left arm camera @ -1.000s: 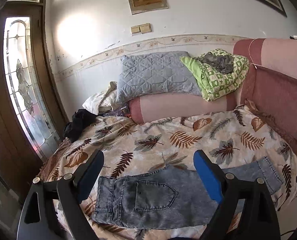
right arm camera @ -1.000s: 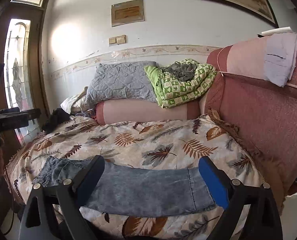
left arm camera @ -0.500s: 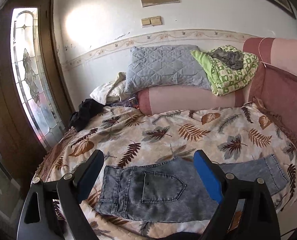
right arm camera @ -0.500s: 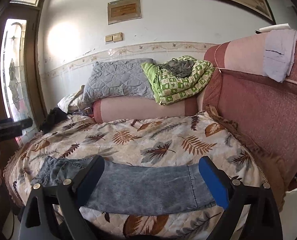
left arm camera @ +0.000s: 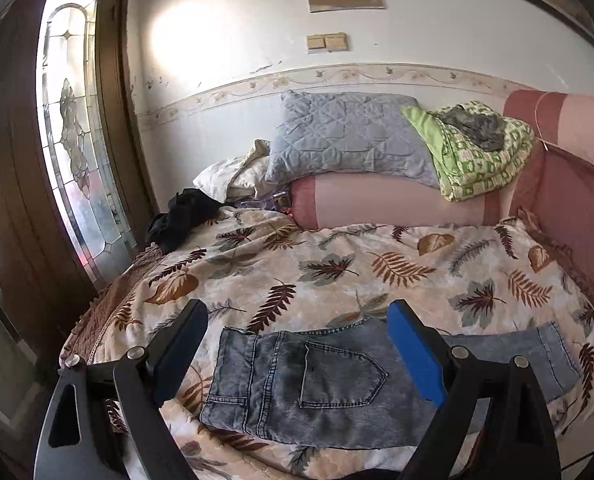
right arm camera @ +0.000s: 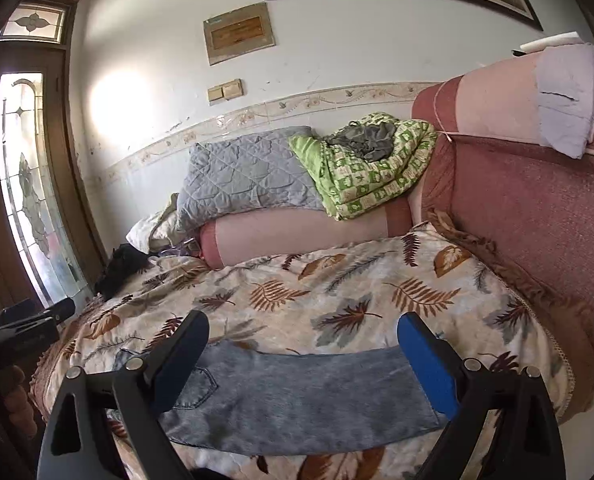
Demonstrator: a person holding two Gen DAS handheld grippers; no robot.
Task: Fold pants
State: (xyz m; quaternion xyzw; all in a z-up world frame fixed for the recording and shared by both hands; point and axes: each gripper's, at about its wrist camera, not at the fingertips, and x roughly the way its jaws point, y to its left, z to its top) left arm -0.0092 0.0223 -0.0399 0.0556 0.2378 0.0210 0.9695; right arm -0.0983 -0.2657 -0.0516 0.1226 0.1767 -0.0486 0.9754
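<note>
1. Jeans [left arm camera: 337, 384] lie flat near the front edge of a sofa seat covered with a leaf-print blanket [left arm camera: 337, 264]; they look already folded lengthwise, one leg on the other, with a back pocket facing up.
2. Waistband end sits toward the left in both views, and the leg hems [left arm camera: 553, 352] reach toward the right, near the red sofa back [right arm camera: 537, 216].
3. Left gripper [left arm camera: 297, 344] hovers above the waistband and pocket part of the jeans, its jaws wide apart and holding nothing; whether the tips touch the cloth cannot be told.
4. Right gripper [right arm camera: 303, 350] hangs over the leg part [right arm camera: 297, 396] of the jeans, its jaws also spread wide with nothing clamped between them.
5. Part of the left gripper's black frame [right arm camera: 25, 324] shows at the left edge of the right wrist view, beside the blanket's edge.
6. Behind the blanket, a pink bolster [left arm camera: 397, 200] carries a grey quilted pillow [left arm camera: 345, 136] and a green checked quilt [left arm camera: 481, 156] with a grey cloth on top.
7. Black clothing [left arm camera: 181, 216] lies bunched at the far left corner, near a glass-panelled wooden door [left arm camera: 73, 160].
8. White cloth [right arm camera: 565, 96] drapes over the top of the sofa back.
</note>
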